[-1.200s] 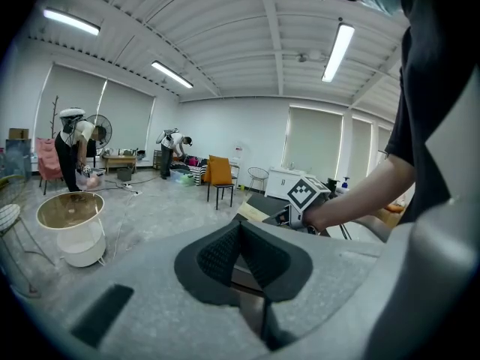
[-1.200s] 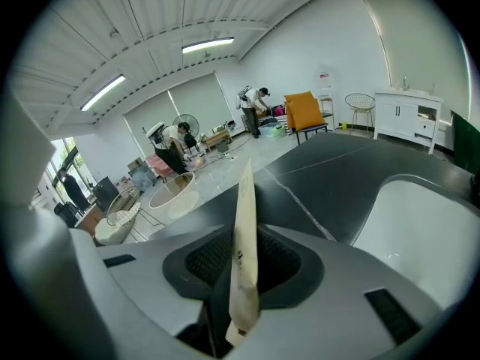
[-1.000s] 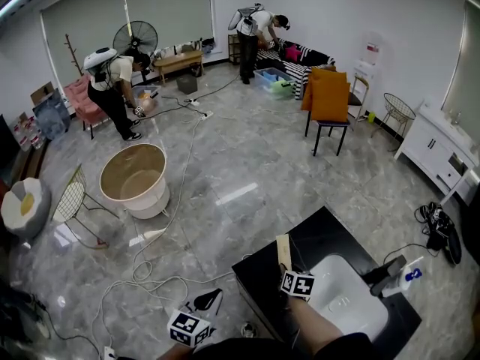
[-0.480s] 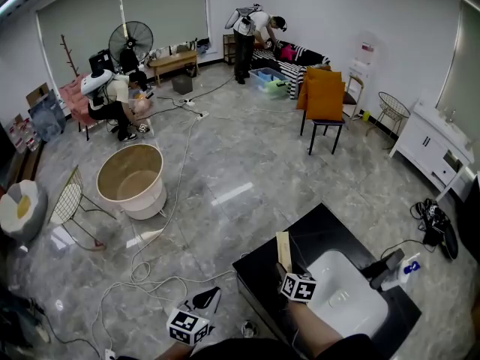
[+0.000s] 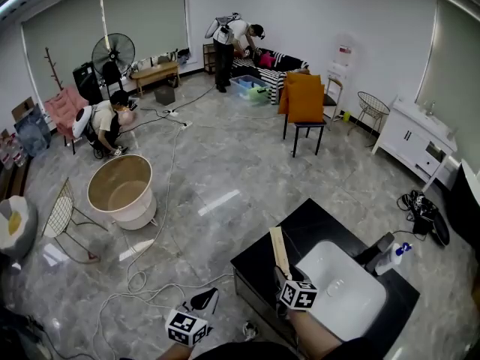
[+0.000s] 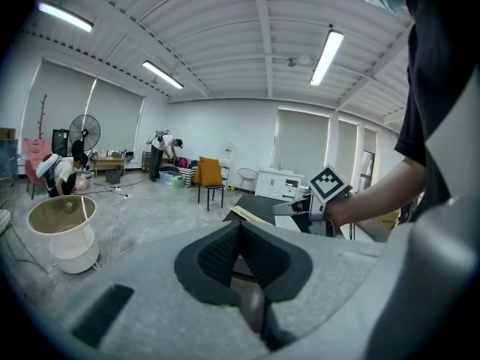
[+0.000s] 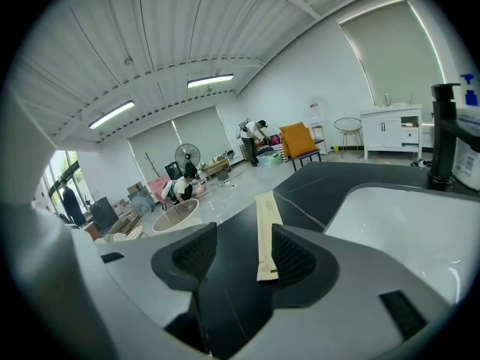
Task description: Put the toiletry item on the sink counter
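The worktop (image 5: pixel 319 227) is matt black and smooth; the basin (image 5: pixel 354 307) in it white, glossy, ceramic-looking. The long toiletry packet (image 5: pixel 278 252) looks like matt beige paper. The floor (image 5: pixel 225 156) is polished grey marble-like tile, mirroring light

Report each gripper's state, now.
Left gripper: shut, empty.
Right gripper: apart, closing; wrapped toiletry item lies on the counter between the jaws, ungripped.

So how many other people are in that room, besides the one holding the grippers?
2. A crouching person is at the left, near the fan; a standing person bends toward the sofa at the back. Others could be outside the views.
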